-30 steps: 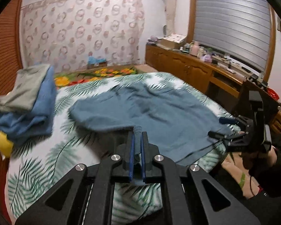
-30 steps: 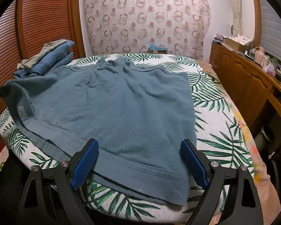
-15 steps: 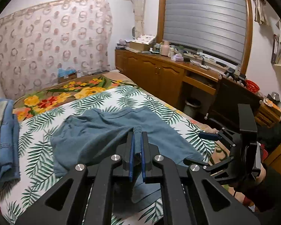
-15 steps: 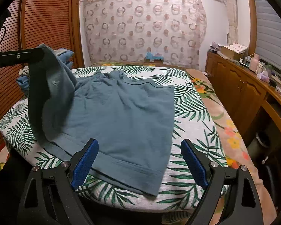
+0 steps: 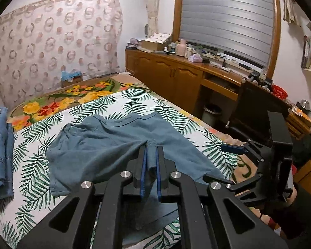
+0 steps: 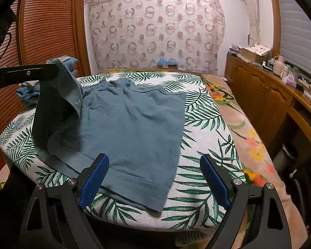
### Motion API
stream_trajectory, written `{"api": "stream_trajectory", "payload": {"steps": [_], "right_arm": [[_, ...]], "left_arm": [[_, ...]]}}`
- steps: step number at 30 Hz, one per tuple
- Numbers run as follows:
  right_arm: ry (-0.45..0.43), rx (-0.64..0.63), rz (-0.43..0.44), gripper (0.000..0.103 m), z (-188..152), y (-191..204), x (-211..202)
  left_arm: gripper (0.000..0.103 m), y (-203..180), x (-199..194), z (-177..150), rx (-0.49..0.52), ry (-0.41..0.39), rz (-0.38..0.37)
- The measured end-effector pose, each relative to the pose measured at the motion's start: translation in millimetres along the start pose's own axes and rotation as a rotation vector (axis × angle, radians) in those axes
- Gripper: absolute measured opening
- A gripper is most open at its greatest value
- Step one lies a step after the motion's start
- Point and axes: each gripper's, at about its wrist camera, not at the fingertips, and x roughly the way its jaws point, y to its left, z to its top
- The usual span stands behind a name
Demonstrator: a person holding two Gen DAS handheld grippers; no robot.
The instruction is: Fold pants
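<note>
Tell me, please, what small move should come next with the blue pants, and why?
Probably carry the left gripper further across the bed toward the open right gripper, then lower it: it is shut on a lifted edge of the blue pants, whose fold is not yet laid flat.

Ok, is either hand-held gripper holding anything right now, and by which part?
The left hand-held gripper is shut on the blue-grey cotton pants, pinching a fold at their lifted left edge. The right hand-held gripper is open and holds nothing.
</note>
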Motion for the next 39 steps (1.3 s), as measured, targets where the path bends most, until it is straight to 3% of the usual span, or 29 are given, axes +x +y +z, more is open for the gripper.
{"api": "stream_trajectory", "payload": {"steps": [5, 8, 10, 12, 15, 24, 29, 36, 39], "right_arm": [[-0.002, 0.006, 0.004, 0.090, -1.0, -2.3, -1.4], [-0.001, 0.014, 0.015, 0.090, -1.9, -3.1, 0.1], [-0.001, 0.013, 0.014, 0.090, -2.5, -2.2, 1.5], [-0.005, 0.018, 0.017, 0.090, -2.4, -0.8, 2.6], [-0.011, 0.036, 0.031, 0.087, -1.6, -1.9, 2.8], [-0.009, 0.039, 0.085, 0.071, 10.7, -1.7, 9.3], [-0.018, 0.027, 0.123, 0.069, 24.6, 6.8, 19.0], [0.001, 0.007, 0.180, 0.060, 44.6, 22.8, 50.8], [0.037, 0.009, 0.201, 0.051, 45.6, 24.6, 68.2]], "left_arm": [[0.021, 3.2, 5.6, -4.9, 0.010, 0.021, 0.047], [0.045, 9.0, 1.8, -11.5, 0.000, 0.007, 0.048], [0.067, 12.5, -2.2, -15.1, -0.010, -0.006, 0.040], [0.078, 16.0, -5.3, -17.6, -0.022, -0.018, 0.046], [0.078, 22.8, -5.7, -24.8, -0.030, -0.019, 0.073], [0.078, 45.9, 10.3, -60.6, -0.067, 0.081, 0.123], [0.078, 54.6, 13.8, -72.4, -0.085, 0.101, 0.140], [0.078, 57.9, 20.8, -83.1, -0.103, 0.123, 0.139], [0.078, 58.0, 22.9, -88.6, -0.106, 0.132, 0.134]]}}
